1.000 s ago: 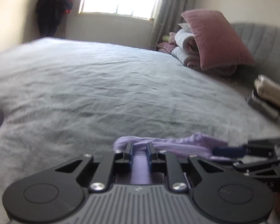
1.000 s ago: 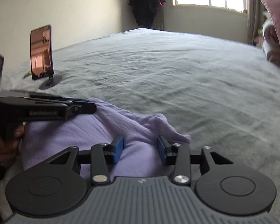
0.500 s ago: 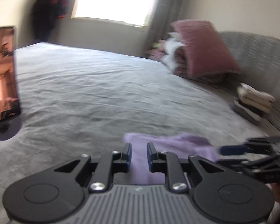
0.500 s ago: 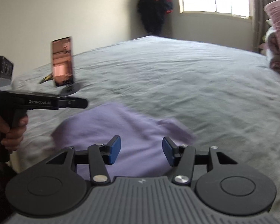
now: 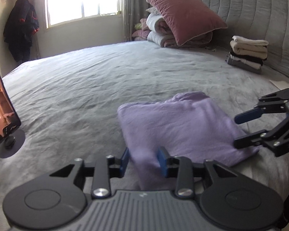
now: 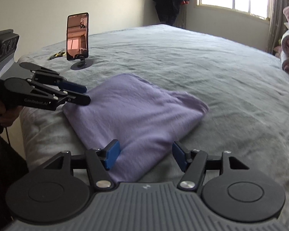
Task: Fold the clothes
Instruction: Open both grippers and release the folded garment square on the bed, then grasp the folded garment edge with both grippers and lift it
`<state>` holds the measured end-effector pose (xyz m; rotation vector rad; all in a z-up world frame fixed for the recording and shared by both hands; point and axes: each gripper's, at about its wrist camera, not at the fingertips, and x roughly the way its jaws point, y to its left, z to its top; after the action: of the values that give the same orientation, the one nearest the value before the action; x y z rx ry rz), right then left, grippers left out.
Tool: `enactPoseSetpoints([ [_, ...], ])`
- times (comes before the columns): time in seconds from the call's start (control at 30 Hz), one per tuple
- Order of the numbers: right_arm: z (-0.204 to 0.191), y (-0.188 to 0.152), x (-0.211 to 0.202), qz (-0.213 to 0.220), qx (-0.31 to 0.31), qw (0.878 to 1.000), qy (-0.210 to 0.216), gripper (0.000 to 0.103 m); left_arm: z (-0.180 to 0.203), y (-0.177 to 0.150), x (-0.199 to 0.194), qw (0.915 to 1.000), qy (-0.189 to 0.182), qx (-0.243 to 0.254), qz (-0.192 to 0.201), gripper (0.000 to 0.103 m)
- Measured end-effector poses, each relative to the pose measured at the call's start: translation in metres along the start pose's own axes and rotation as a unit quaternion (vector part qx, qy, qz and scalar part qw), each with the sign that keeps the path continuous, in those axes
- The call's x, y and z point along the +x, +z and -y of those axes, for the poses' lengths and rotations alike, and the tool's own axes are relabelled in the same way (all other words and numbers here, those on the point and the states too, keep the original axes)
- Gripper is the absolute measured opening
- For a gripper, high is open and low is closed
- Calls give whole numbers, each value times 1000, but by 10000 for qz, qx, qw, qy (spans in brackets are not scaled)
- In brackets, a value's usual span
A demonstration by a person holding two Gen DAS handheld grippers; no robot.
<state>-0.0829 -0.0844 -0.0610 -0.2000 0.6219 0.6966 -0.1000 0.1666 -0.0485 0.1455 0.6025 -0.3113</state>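
Observation:
A folded purple garment [image 5: 175, 123] [image 6: 133, 111] lies flat on the grey bed [image 5: 82, 88], close to the near edge. My left gripper [image 5: 143, 161] is open, and the garment's near corner runs loosely between its blue pads. In the right wrist view the left gripper [image 6: 84, 94] hovers at the garment's left corner, held by a hand. My right gripper [image 6: 145, 156] stands wide open over the garment's near right corner, gripping nothing. The left wrist view shows the right gripper [image 5: 239, 129] at the garment's right edge.
A phone on a round stand [image 6: 78, 36] [image 5: 2, 104] stands on the bed to the left. A stack of folded clothes [image 5: 247, 53] sits by the grey headboard [image 5: 260, 15], beside a pink pillow [image 5: 183, 13] on rolled bedding. A small yellow tool [image 6: 56, 54] lies near the phone.
My left gripper has opened and let go of the purple garment. Both grippers have drawn back and risen, and the right one has opened wider. The garment now lies flat.

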Motion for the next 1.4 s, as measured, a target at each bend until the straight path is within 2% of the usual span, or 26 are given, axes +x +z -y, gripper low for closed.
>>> enactPoseSetpoints([
  [0.3, -5, -12, -13, -680, -31, 9976, -159, 79, 1, 9, 0, 9986, 379, 110, -342, 57],
  [0.43, 1, -12, -18, -857, 106, 9962, -150, 83, -7, 16, 1, 9972, 379, -282, -576, 62],
  [0.5, 7, -11, -20, -883, 289, 9956, -106, 86, -8, 18, 0, 9970, 286, -387, -612, 67],
  [0.57, 13, -10, -22, -881, 505, 9948, -46, 87, -5, 20, -3, 9977, 129, -359, -561, 81],
  [0.7, 27, -7, -24, -919, 1093, 9896, 153, 88, -1, 26, -5, 9979, -267, -417, -415, 89],
  [0.77, 34, -4, -23, -951, 1406, 9851, 277, 89, -1, 27, -2, 9973, -299, -485, -467, 90],
  [0.93, 52, 3, -16, -929, 2373, 9646, 674, 89, -8, 26, 11, 9947, -178, -746, -679, 90],
  [1.1, 72, 5, -9, -821, 3332, 9348, 913, 89, -26, 24, 24, 9861, -451, -1420, -736, 90],
  [1.23, 87, 4, -3, -699, 3982, 9084, 1065, 86, -40, 21, 37, 9728, -778, -2071, -688, 85],
  [1.33, 96, 4, 3, -622, 4368, 8904, 1118, 81, -51, 20, 46, 9593, -1021, -2552, -650, 74],
  [1.4, 101, 4, 8, -579, 4572, 8799, 1157, 79, -58, 18, 52, 9486, -1181, -2868, -623, 72],
])
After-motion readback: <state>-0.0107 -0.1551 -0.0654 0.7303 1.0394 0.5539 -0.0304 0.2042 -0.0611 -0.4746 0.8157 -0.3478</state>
